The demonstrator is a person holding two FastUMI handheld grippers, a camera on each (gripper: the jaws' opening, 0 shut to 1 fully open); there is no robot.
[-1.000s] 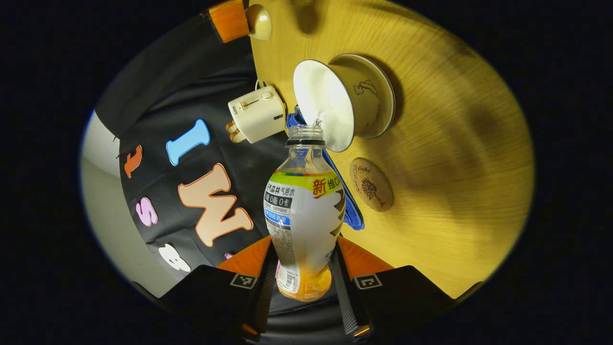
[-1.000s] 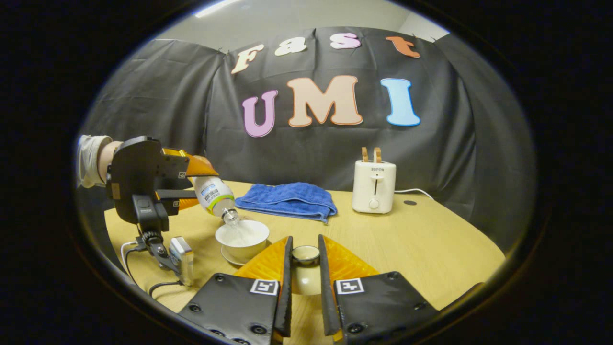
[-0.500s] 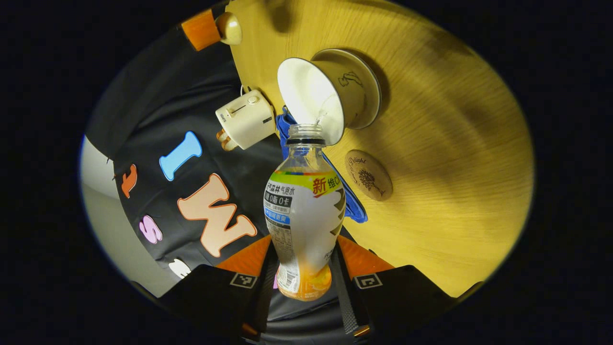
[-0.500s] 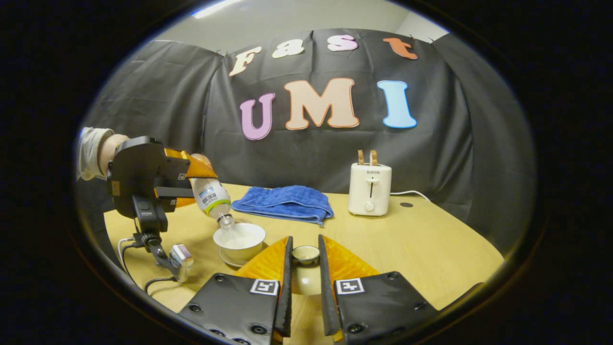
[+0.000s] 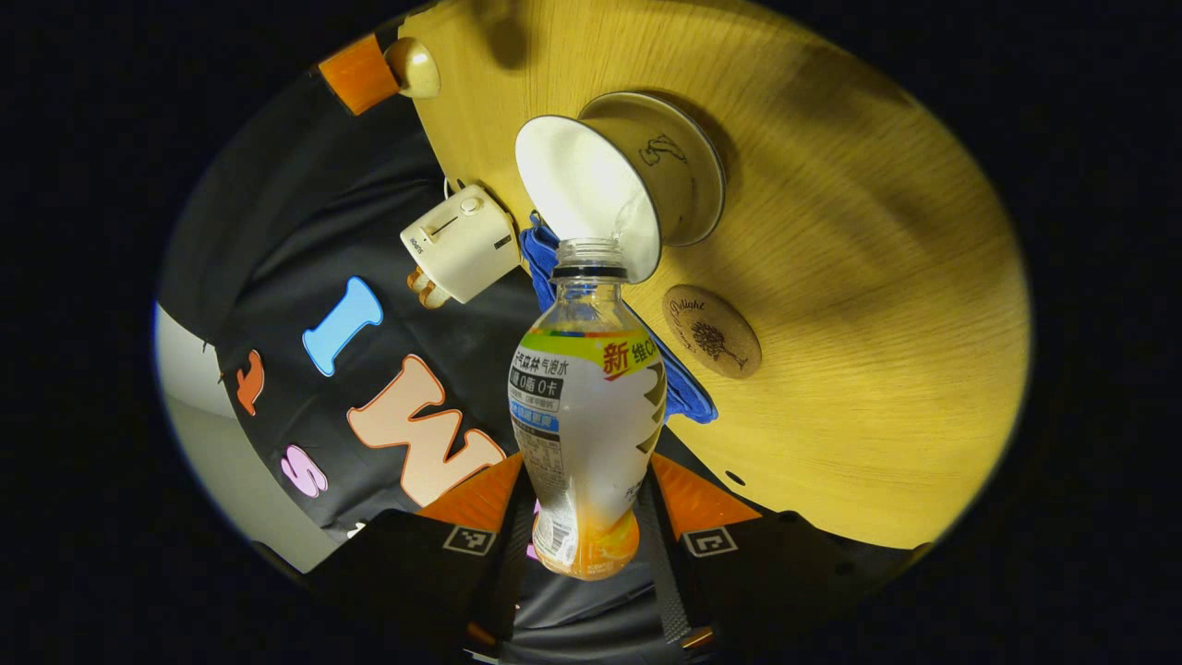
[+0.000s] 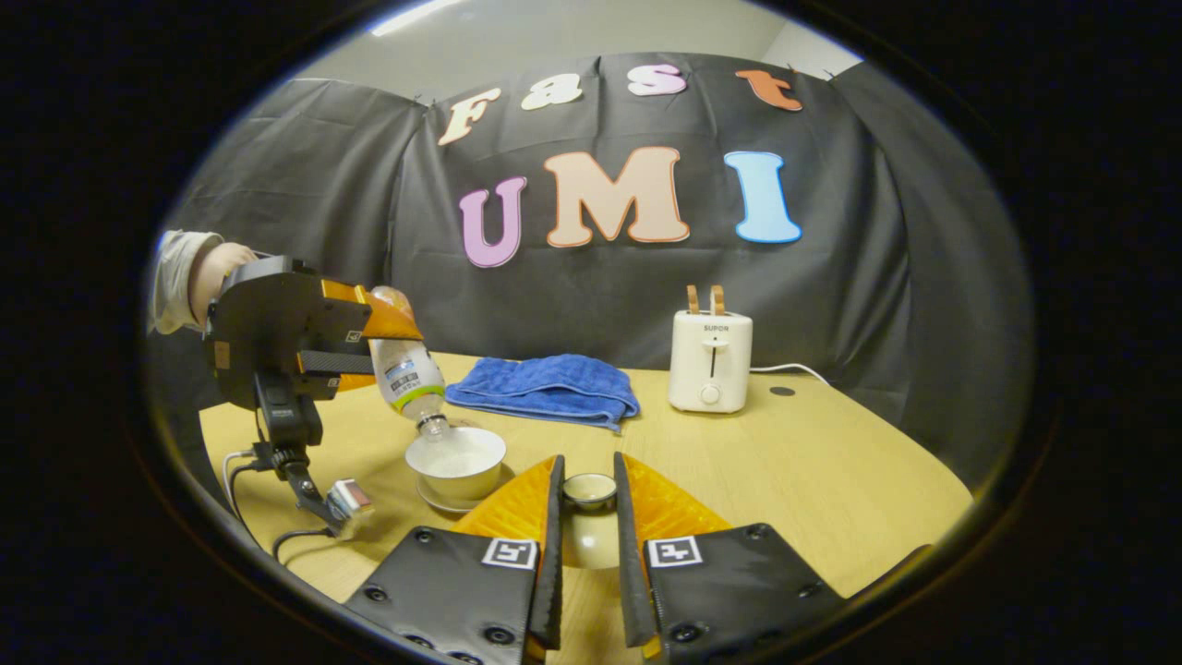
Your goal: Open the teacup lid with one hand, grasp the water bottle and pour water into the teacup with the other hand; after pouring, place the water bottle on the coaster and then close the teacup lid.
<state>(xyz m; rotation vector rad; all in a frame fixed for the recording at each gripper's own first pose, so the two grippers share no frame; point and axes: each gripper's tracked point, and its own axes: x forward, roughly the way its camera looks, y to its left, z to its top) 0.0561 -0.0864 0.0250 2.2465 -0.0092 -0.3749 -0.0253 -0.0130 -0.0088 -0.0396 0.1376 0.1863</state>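
My left gripper [image 5: 582, 517] is shut on the water bottle [image 5: 584, 406], a clear bottle with a white, green and orange label and no cap. The bottle is tipped, its mouth over the white teacup [image 5: 600, 185], which stands on a saucer [image 5: 706, 166]; a thin stream of water runs in. The round wooden coaster [image 5: 711, 319] lies beside the cup. In the right gripper view, my right gripper [image 6: 588, 503] is shut on the cream teacup lid [image 6: 588, 531], held above the table to the right of the teacup [image 6: 457, 460]. There the left gripper [image 6: 369, 337] tilts the water bottle [image 6: 406, 379] over it.
A folded blue towel [image 6: 549, 388] lies at the back of the wooden table [image 6: 813, 471], with a white toaster [image 6: 711, 360] to its right. A person's sleeve [image 6: 175, 277] shows behind the left gripper, and cables [image 6: 295, 517] hang below it.
The bottle has tilted further toward the cup and the stream keeps running. The right gripper holds the lid almost still.
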